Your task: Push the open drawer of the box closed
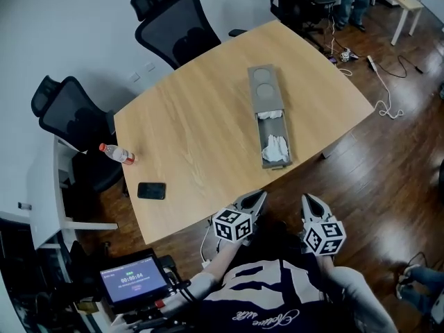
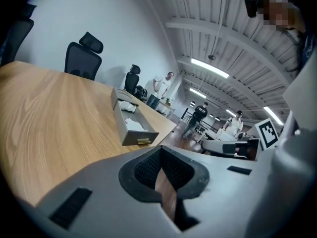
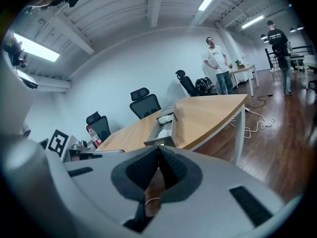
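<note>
On the light wooden table (image 1: pixel 194 130) lies a long grey box (image 1: pixel 266 89) with two round hollows in its top, and its open grey drawer (image 1: pixel 260 141) is pulled out toward the person, so that the drawer front reaches almost to the near edge of the table. Inside the drawer there is white crumpled material (image 1: pixel 275 148); if it is cloth or paper I cannot tell. The left gripper view shows the drawer front with a small brass-coloured handle (image 2: pixel 143 141). Both grippers are held low, close to the person's body, off the table and apart from the drawer. The left gripper (image 1: pixel 255 198) points toward the table edge just below the drawer, and its two fingers are pressed together with nothing between them (image 2: pixel 160 155). The right gripper (image 1: pixel 309 201) is just beside it, over the dark wooden floor (image 1: pixel 388 179), and its fingers are also together and hold nothing (image 3: pixel 158 151). At the left side of the table stands a clear plastic bottle with a red cap (image 1: pixel 116 153), and near it lies a flat black phone (image 1: pixel 151 191). Black office chairs (image 1: pixel 177 26) stand at the far side of the table, and white cables (image 1: pixel 383 96) lie on the floor at the right.
</note>
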A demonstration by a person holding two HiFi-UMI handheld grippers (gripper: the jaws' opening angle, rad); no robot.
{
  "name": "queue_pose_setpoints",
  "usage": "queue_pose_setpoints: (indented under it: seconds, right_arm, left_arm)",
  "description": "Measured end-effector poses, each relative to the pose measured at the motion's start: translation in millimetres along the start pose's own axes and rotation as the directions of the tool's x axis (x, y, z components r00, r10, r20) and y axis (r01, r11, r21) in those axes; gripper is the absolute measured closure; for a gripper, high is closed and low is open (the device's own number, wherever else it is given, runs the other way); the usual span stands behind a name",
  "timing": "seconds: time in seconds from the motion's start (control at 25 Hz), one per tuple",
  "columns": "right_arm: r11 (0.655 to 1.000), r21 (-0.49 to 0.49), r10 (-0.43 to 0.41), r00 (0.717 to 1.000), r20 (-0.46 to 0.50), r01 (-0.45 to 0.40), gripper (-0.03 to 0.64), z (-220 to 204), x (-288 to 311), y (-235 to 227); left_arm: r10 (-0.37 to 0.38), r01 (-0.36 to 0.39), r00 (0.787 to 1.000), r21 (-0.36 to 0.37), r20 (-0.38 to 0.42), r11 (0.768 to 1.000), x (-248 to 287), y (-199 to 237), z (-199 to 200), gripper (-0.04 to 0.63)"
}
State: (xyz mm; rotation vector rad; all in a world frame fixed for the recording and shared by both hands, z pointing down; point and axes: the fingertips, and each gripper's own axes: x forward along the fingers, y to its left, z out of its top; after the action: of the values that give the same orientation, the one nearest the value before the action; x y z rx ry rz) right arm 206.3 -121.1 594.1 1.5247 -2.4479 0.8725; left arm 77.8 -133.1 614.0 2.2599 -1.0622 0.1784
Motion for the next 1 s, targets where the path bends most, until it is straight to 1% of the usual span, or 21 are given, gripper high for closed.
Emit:
queue_pose_setpoints:
  seconds: [0.12, 0.28, 0.4, 0.48, 0.64, 0.76, 0.84, 1.0]
  right_arm:
    - [0.999, 0.026, -0.03, 1.0, 0.006, 0.03, 0.618, 3.1, -4.4, -14.8]
    - [0.995, 0.061, -0.076, 0.997, 0.015, 0.075, 0.618, 7.3, -8.0, -39.0]
    - [0.993, 0.07, -0.1, 0.995, 0.006, 0.1, 0.618, 13.5, -7.6, -55.9]
    - [0.991, 0.069, -0.111, 0.994, -0.005, 0.112, 0.618, 21.3, -0.7, -64.6]
    - [0.989, 0.065, -0.128, 0.992, -0.018, 0.129, 0.618, 54.7, 36.4, -83.8]
    - [0.989, 0.055, -0.134, 0.991, -0.02, 0.134, 0.618, 59.4, 42.9, -88.6]
    - [0.99, 0.05, -0.134, 0.991, -0.018, 0.134, 0.618, 61.7, 46.0, -90.0]
    - [0.986, 0.06, -0.155, 0.988, -0.02, 0.156, 0.618, 75.4, 64.3, -98.0]
  left_arm:
    - [0.012, -0.012, 0.999, 0.002, -0.046, 1.0, 21.0, 10.8, -4.6, 0.595]
    - [0.016, -0.018, 0.997, -0.024, -0.075, 1.0, 55.5, 27.7, -6.3, 0.595]
    - [0.013, -0.017, 0.993, -0.029, -0.113, 0.999, 78.9, 34.8, -5.8, 0.597]
    - [0.003, -0.007, 0.991, -0.028, -0.133, 1.0, 91.7, 39.2, -1.6, 0.595]
    - [-0.04, 0.037, 0.985, -0.022, -0.168, 0.999, 124.2, 52.1, 23.2, 0.595]
    - [-0.037, 0.036, 0.985, -0.012, -0.171, 0.999, 127.2, 53.6, 23.6, 0.595]
    - [-0.038, 0.035, 0.985, -0.025, -0.17, 0.999, 129.8, 57.5, 25.2, 0.597]
    - [-0.08, 0.071, 0.976, -0.051, -0.201, 0.996, 144.6, 64.9, 36.3, 0.595]
